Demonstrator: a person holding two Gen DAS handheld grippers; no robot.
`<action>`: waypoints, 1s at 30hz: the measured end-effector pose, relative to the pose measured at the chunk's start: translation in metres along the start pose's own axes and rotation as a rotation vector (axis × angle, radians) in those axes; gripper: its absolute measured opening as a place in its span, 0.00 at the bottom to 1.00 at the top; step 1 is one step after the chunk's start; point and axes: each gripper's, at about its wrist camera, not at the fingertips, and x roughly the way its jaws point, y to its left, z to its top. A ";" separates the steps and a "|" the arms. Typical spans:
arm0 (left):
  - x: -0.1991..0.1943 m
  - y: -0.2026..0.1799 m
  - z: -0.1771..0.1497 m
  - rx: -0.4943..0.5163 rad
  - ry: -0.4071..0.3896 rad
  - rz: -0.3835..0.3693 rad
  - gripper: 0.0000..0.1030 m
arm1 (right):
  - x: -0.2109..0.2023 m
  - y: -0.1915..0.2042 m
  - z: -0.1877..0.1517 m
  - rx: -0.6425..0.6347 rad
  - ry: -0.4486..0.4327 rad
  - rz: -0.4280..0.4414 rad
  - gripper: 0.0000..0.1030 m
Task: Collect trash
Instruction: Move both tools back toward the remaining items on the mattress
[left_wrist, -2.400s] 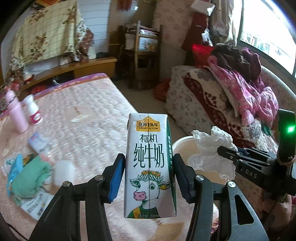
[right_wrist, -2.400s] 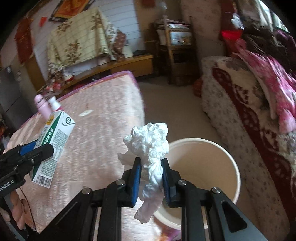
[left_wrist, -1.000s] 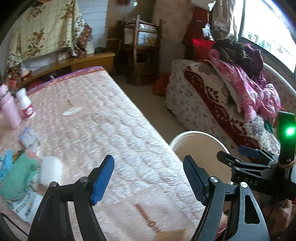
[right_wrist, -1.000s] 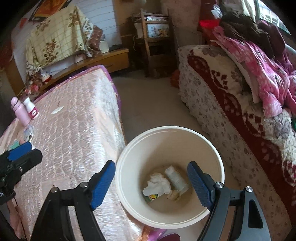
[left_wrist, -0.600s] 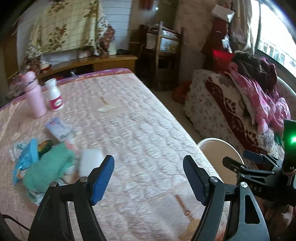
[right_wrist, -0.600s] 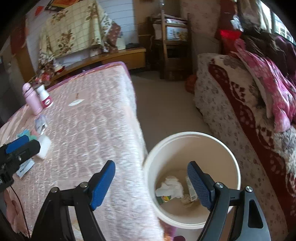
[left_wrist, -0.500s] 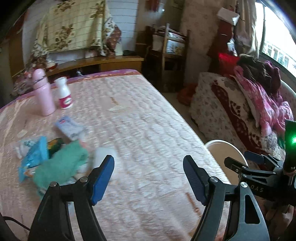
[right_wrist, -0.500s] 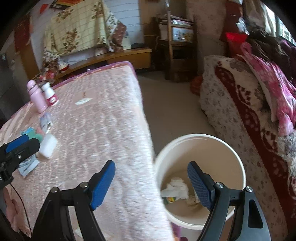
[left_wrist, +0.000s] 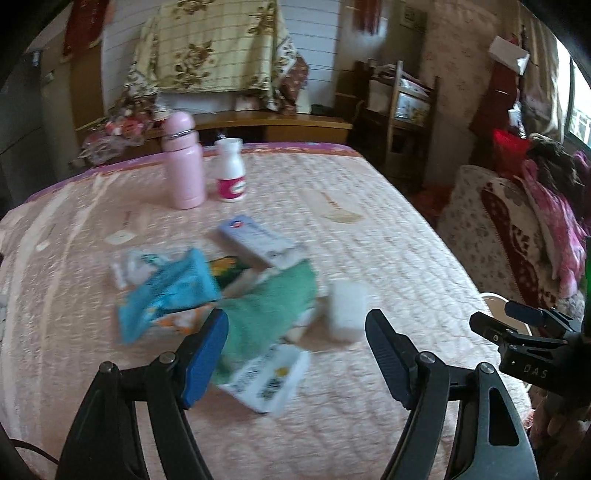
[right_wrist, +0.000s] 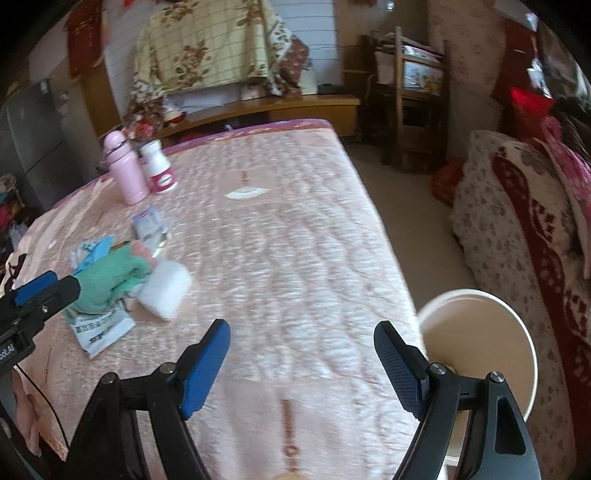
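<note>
Left wrist view: left claw (left_wrist: 297, 345) released, jaws spread wide, nothing between them; blue pads at lower centre of frame. Just beyond it, at frame centre on the pink quilted bed (left_wrist: 388, 240), lies a blurred trash pile: crumpled green cloth (left_wrist: 273, 299), light-blue plastic wrapper (left_wrist: 170, 291), white printed packet (left_wrist: 267, 380) nearest the claw, white soft block (left_wrist: 347, 310) to the right of the cloth, flat white box with red-blue logo (left_wrist: 258, 240) behind it. Upright pink bottle (left_wrist: 183, 160) and white bottle with pink label (left_wrist: 231, 170) stand side by side, upper centre-left. Right claw (left_wrist: 517, 321) enters at right edge, in front of the rim of the cream round bin (left_wrist: 493, 297).

Right wrist view: right claw (right_wrist: 301, 356) released, jaws wide apart, empty, over bare bed. Bin at lower right, on the floor just beside the bed edge; contents not visible. Trash pile at left centre; left claw's tip at the left edge, just beside the green cloth.
</note>
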 end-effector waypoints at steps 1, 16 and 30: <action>-0.002 0.008 -0.001 -0.006 -0.001 0.010 0.75 | 0.001 0.005 0.001 -0.007 0.002 0.008 0.81; 0.005 0.138 -0.013 -0.128 0.064 0.152 0.75 | 0.043 0.083 0.009 -0.104 0.077 0.127 0.81; 0.075 0.137 0.011 -0.075 0.144 0.030 0.79 | 0.087 0.105 0.023 -0.090 0.150 0.174 0.81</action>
